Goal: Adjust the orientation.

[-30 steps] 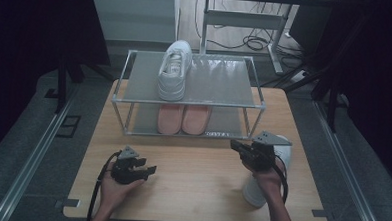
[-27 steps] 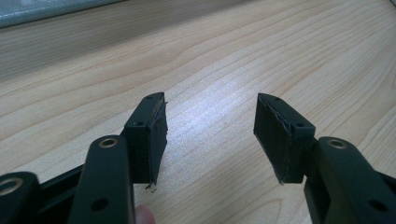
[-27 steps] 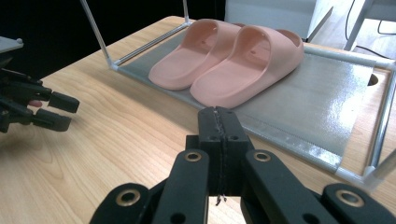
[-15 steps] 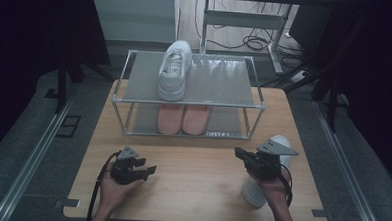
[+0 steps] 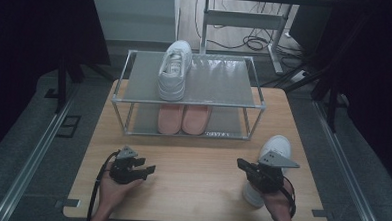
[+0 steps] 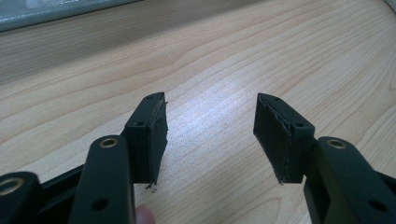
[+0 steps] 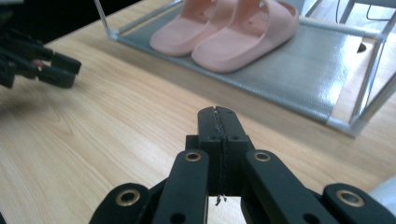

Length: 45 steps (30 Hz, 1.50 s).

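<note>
left hand-held gripper (image 5: pixel 149 169): released, jaws apart over bare bench (image 5: pixel 195 190) | right hand-held gripper (image 5: pixel 242 165): clenched, jaws pressed together, empty | white shoe (image 5: pixel 267 166): on bench, under and just beside right hand-held gripper | rack (image 5: pixel 187 97): second white shoe (image 5: pixel 174 69) on top, pink slippers (image 5: pixel 183 118) below

A wooden table (image 5: pixel 195 185) stands on a grey floor (image 5: pixel 27 148). On its far half sits a two-level metal shoe rack (image 5: pixel 254 105) with grey shelves. One white sneaker (image 5: pixel 174 69) lies on the top shelf, left of centre, its toe toward the near edge. A pair of pink slippers (image 5: pixel 183 118) sits side by side on the bottom shelf, touching each other. Another white sneaker (image 5: pixel 276 145) lies on the table near its right edge, in front of the rack. Cables (image 5: pixel 252 42) trail on the floor beyond the table.
</note>
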Available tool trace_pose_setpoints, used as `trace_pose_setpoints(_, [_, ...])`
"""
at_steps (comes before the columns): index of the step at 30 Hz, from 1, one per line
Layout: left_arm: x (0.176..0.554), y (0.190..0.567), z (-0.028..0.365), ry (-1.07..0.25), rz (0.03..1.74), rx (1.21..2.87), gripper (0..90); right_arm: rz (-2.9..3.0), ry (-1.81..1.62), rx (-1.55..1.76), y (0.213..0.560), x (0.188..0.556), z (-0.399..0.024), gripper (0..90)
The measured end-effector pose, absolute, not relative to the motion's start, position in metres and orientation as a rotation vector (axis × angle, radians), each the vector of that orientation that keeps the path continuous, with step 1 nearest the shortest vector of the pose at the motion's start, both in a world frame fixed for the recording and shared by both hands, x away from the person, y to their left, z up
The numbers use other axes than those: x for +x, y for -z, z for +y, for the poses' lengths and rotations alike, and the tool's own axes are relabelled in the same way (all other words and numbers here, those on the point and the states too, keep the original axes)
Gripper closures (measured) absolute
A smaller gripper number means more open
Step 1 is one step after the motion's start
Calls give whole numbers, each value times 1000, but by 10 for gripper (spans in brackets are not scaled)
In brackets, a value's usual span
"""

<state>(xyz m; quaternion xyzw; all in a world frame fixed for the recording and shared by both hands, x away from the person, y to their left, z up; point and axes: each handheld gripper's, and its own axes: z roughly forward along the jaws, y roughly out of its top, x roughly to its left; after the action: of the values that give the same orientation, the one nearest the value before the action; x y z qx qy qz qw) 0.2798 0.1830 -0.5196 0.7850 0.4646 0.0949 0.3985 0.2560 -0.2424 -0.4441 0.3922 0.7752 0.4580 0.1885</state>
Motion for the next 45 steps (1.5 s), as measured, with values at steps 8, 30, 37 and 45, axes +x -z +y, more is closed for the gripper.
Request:
trace_pose_setpoints(8, [280, 520, 183, -241, 1178, 1989, 453, 2179, -1222, 1141, 452, 245, -248, 898])
trace_pose_setpoints(30, [280, 520, 184, -241, 1178, 1992, 453, 2179, -1111, 1165, 465, 222, -252, 900])
trace_pose_setpoints(37, [280, 520, 186, -241, 1184, 1985, 453, 2179, -1101, 1162, 464, 222, -255, 900])
trace_pose_setpoints(45, [280, 520, 186, -223, 1179, 1978, 454, 2173, -1082, 1167, 464, 219, -260, 900])
